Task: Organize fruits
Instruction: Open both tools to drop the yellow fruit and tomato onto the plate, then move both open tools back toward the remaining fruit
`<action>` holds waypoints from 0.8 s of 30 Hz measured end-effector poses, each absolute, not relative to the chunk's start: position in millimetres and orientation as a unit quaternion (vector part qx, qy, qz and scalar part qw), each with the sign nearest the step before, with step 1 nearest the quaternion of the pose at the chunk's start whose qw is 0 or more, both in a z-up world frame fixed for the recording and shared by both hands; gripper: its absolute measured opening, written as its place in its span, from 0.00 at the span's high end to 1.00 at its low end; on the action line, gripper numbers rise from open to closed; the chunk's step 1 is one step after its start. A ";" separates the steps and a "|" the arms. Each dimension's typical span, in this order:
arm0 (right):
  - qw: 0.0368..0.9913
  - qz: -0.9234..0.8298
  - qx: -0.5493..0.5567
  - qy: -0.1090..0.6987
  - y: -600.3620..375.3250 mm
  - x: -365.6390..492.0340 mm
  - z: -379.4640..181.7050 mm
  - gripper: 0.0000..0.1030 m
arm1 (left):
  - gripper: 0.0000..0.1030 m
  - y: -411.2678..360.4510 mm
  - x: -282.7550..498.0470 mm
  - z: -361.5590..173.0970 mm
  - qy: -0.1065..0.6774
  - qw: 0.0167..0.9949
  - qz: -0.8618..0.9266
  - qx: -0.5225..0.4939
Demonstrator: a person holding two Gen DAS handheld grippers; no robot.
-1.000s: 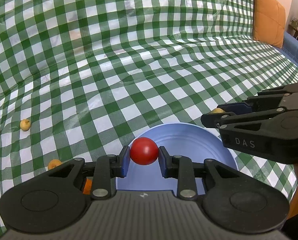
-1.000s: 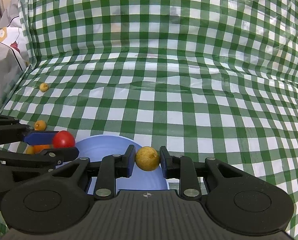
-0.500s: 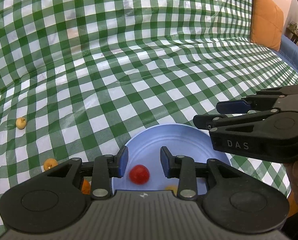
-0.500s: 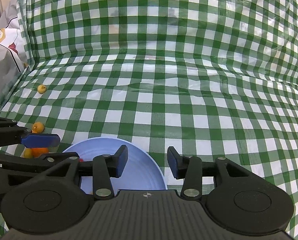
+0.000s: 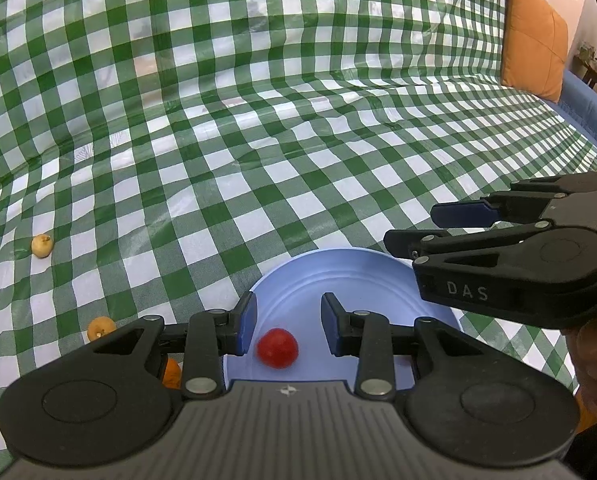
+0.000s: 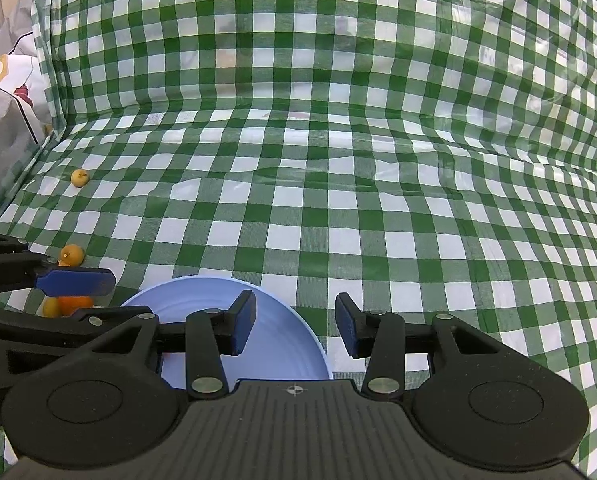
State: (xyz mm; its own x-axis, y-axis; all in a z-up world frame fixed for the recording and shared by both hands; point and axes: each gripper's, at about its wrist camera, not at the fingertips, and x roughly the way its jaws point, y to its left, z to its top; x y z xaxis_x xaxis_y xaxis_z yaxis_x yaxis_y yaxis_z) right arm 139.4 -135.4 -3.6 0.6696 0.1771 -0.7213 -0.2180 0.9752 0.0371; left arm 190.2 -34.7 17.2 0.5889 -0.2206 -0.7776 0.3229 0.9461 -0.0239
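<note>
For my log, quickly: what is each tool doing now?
Left tool: open, holding nothing; red fruit lies on the blue plate.
Right tool: open, empty.

The orange fruit [image 5: 172, 372] peeks out, mostly hidden behind the left gripper [image 5: 286, 323]. The blue plate [image 6: 282, 344] loses its near edge under the right gripper [image 6: 294, 322]. The orange cushion [image 5: 534, 40] is partly clipped by the frame.

Checked tablecloth [image 5: 258, 160] looks like glossy plastic film, wrinkled w/ sheen. Blue plate [image 5: 338, 276] is smooth, slightly shiny plastic; red fruit [image 5: 277, 347] glossy-skinned. Orange cushion [image 5: 534, 36] is matt cloth.
</note>
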 end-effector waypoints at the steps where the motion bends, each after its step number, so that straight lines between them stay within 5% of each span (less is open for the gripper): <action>1: 0.913 0.107 -0.026 0.392 -135.0 139.6 -4.0 0.56 | 0.62 -34.3 190.3 17.8 0.427 0.889 -0.153 0.059; 24: 0.913 0.130 -0.032 0.386 -89.0 143.7 -5.0 0.55 | 0.62 41.3 226.1 37.5 0.422 0.904 -0.073 -0.004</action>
State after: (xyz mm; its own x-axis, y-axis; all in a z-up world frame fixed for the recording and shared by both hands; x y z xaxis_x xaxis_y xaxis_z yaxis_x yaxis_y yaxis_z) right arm 143.7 -89.0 -5.0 0.6679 0.2119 -0.7135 -0.2613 0.9643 0.0418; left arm 226.1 41.3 37.5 0.6330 -0.1356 -0.7621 0.1290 0.9892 -0.0688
